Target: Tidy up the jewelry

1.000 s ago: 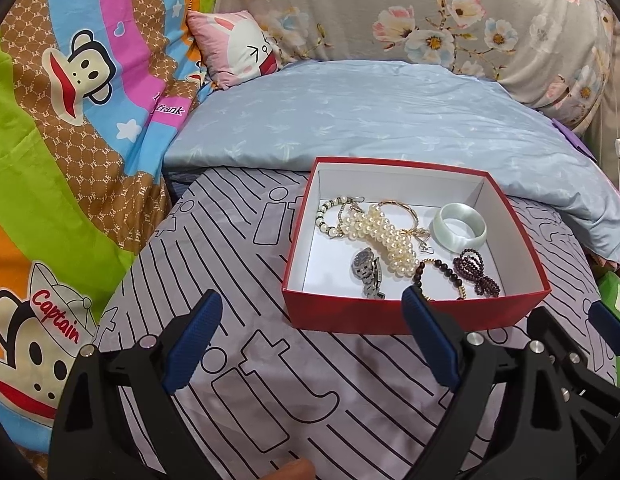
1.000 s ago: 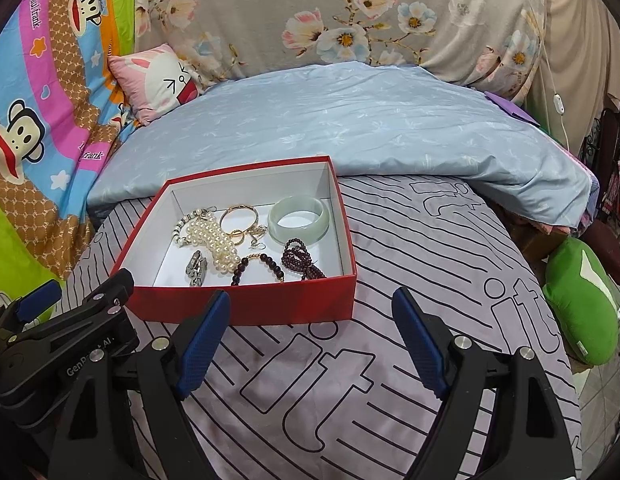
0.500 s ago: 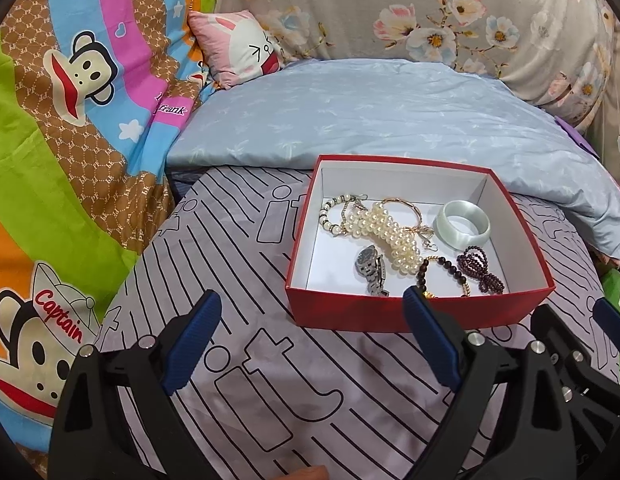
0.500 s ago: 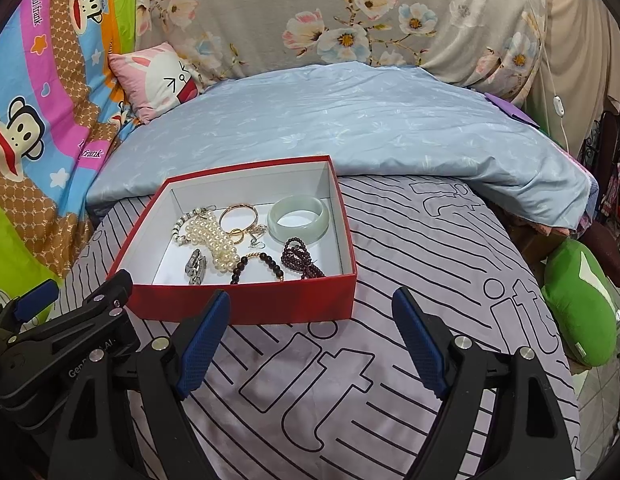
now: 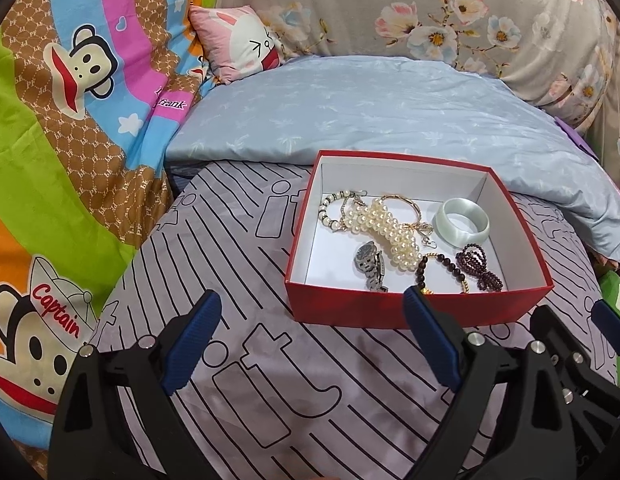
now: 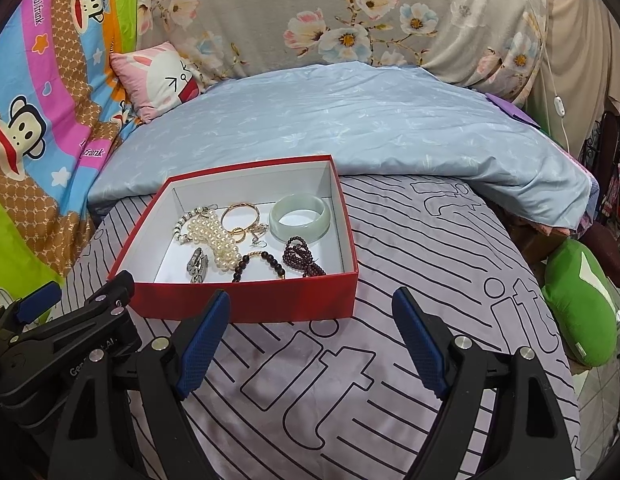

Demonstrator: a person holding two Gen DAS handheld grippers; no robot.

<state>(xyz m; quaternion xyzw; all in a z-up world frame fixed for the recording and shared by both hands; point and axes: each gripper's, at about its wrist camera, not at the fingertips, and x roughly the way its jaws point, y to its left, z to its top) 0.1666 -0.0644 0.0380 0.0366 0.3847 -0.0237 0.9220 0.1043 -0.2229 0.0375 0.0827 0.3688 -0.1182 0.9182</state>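
Note:
A red box [image 5: 414, 312] with a white inside sits on the grey striped bedspread; it also shows in the right wrist view [image 6: 246, 300]. Inside lie a pearl bracelet [image 5: 386, 232], a pale green bangle [image 5: 462, 226], a gold bangle [image 6: 240, 216], a silver watch [image 5: 370, 266], a dark bead bracelet [image 5: 440, 270] and a purple bead strand [image 5: 480, 268]. My left gripper [image 5: 310, 332] is open and empty, just in front of the box. My right gripper [image 6: 312, 328] is open and empty, in front of the box's right corner.
A light blue pillow [image 5: 370, 112] lies behind the box. A pink rabbit cushion [image 5: 242, 42] and a floral cushion [image 6: 350, 16] stand at the back. A colourful monkey blanket [image 5: 62, 120] is at the left, a green plush [image 6: 582, 312] at the right bed edge.
The left gripper's view has drifted slightly, so the box sits a little lower and further right. The right view is almost unchanged. Both grippers stay open.

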